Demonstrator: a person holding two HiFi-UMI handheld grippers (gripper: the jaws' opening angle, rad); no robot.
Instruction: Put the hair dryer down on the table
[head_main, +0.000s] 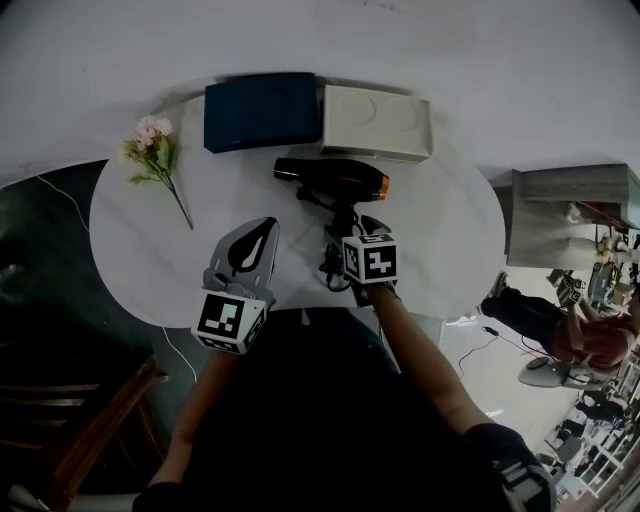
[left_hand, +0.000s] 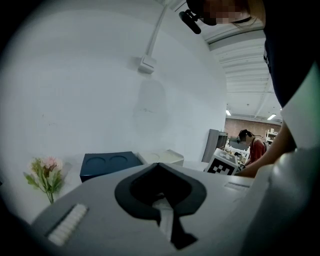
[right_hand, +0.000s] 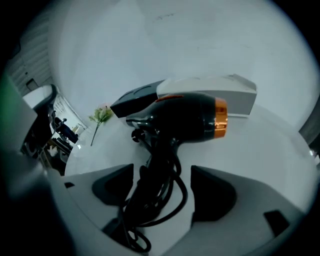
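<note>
Hair dryer (right_hand: 185, 117) on table (right_hand: 265, 150), handle between spread jaws of right gripper (right_hand: 162, 192). Likely stiff, smooth, head-heavy; best gripped at handle. Left gripper (left_hand: 162, 202) jaws pressed together.

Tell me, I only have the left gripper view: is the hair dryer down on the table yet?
Observer: Yes. The hair dryer lies on its side on the white table, just in front of the beige box.
Operator: Right gripper off it?
Observer: The right gripper is open. The handle sits between the jaws with a gap on each side.
Operator: Cord in the way?
Observer: The cord is bunched along the handle, also between those jaws, so it could snag if the gripper pulls back fast.
</note>
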